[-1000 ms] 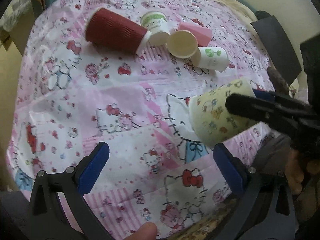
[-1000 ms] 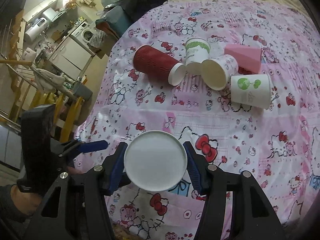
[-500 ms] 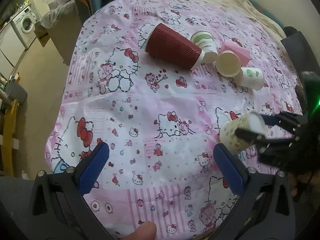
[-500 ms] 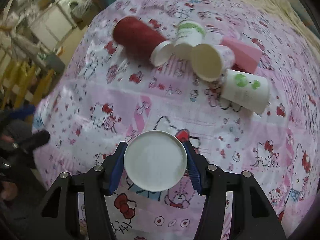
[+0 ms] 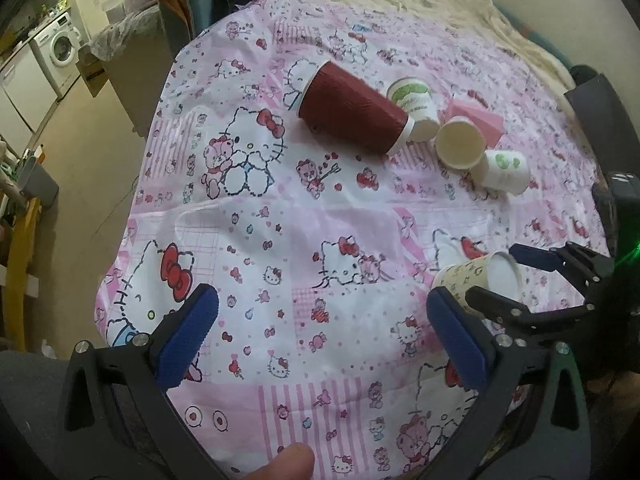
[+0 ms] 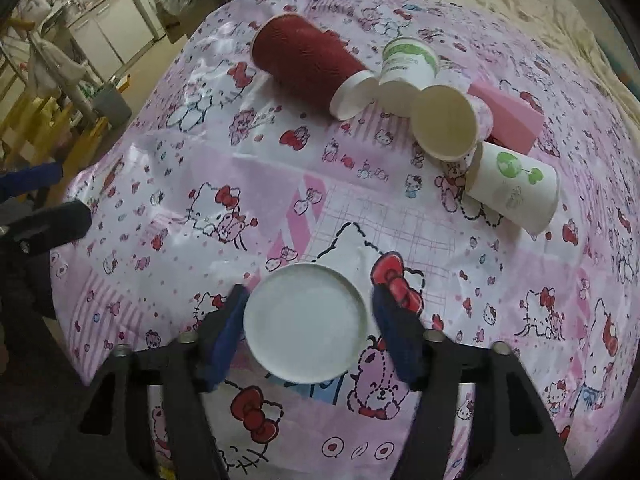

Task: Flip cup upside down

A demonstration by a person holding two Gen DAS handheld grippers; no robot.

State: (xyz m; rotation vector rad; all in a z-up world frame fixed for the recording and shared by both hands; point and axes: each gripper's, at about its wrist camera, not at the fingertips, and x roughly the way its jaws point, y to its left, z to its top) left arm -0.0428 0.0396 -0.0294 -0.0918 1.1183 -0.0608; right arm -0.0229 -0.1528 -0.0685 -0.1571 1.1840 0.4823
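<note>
**Patterned cup held base-forward, low over the cloth**

Right gripper (image 6: 306,330): blue-padded jaws closed on the sides of a small cream paper cup with a cartoon print (image 5: 476,280). In the right wrist view only its round white base shows, facing the camera at 6 o'clock. In the left wrist view the same cup sits at 3 o'clock, tilted, base up and toward the gripper, mouth angled down at the pink cartoon-cat tablecloth (image 5: 304,208). Whether the rim touches the cloth I cannot tell. A side grip like this leaves the mouth free to be set down flat.

Left gripper (image 5: 320,328): jaws wide, nothing between them, hanging over bare cloth near 6 o'clock, well apart from the cup. Likely just keeping out of the way.

Toward 12–1 o'clock, a cluster lying on their sides: tall ribbed dark-red paper cup (image 5: 352,114), white cup with green label (image 5: 414,108), cup showing its open mouth (image 5: 460,146), white cup with green tree mark (image 5: 504,170), pink block (image 5: 476,120).

Judgement: inversion mostly made; levelling and release remain.
</note>
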